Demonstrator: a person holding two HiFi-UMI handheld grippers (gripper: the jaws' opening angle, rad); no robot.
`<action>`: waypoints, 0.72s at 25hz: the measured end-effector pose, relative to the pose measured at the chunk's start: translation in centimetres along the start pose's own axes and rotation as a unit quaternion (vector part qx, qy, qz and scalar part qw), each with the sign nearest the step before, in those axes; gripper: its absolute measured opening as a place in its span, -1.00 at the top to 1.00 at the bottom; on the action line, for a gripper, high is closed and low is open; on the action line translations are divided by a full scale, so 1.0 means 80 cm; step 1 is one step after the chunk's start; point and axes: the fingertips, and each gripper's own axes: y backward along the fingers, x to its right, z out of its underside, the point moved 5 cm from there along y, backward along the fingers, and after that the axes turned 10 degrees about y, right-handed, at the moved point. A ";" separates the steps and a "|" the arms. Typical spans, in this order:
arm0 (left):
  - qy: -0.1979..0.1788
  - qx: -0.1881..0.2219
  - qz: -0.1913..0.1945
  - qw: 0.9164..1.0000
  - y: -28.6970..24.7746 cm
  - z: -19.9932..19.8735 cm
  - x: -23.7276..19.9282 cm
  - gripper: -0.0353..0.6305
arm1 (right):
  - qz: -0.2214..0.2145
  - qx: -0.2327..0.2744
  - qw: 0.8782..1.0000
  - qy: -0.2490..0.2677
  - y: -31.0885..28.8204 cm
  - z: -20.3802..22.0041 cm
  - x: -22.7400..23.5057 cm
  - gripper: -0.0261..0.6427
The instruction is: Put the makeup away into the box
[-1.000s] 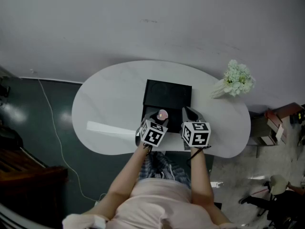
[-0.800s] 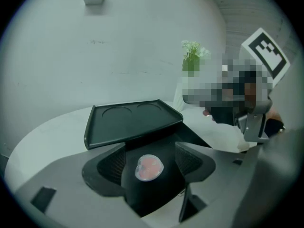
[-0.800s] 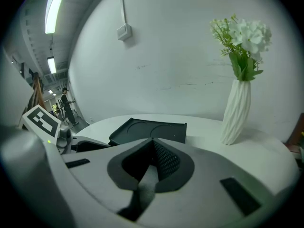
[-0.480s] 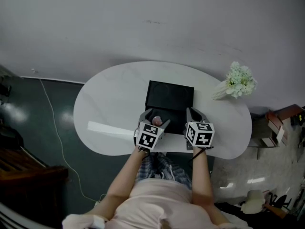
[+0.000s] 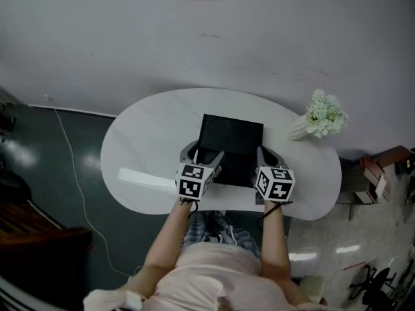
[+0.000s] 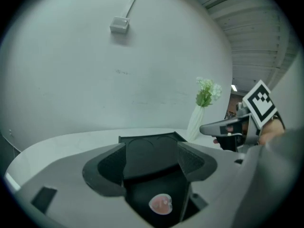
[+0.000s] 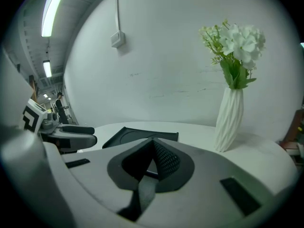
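Lying in the box (image 5: 230,135), makeup (image 6: 160,204) sits clear below left tool (image 6: 152,156).

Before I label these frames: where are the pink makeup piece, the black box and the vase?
pink makeup piece (image 6: 160,204), left gripper view, its heart-shaped top.
black box (image 5: 232,135), head view, bare inner surface.
vase (image 7: 230,118), right gripper view, ribbed body.

White table (image 5: 146,144): black box (image 5: 231,137), flower vase (image 5: 300,126)

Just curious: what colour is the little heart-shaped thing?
The heart-shaped thing is pink; left gripper view shows it best.
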 end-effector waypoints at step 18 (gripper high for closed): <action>-0.061 0.182 -0.044 0.980 0.062 -0.180 -0.005 0.77 | 0.041 0.186 0.982 0.005 0.050 -0.126 0.041 0.88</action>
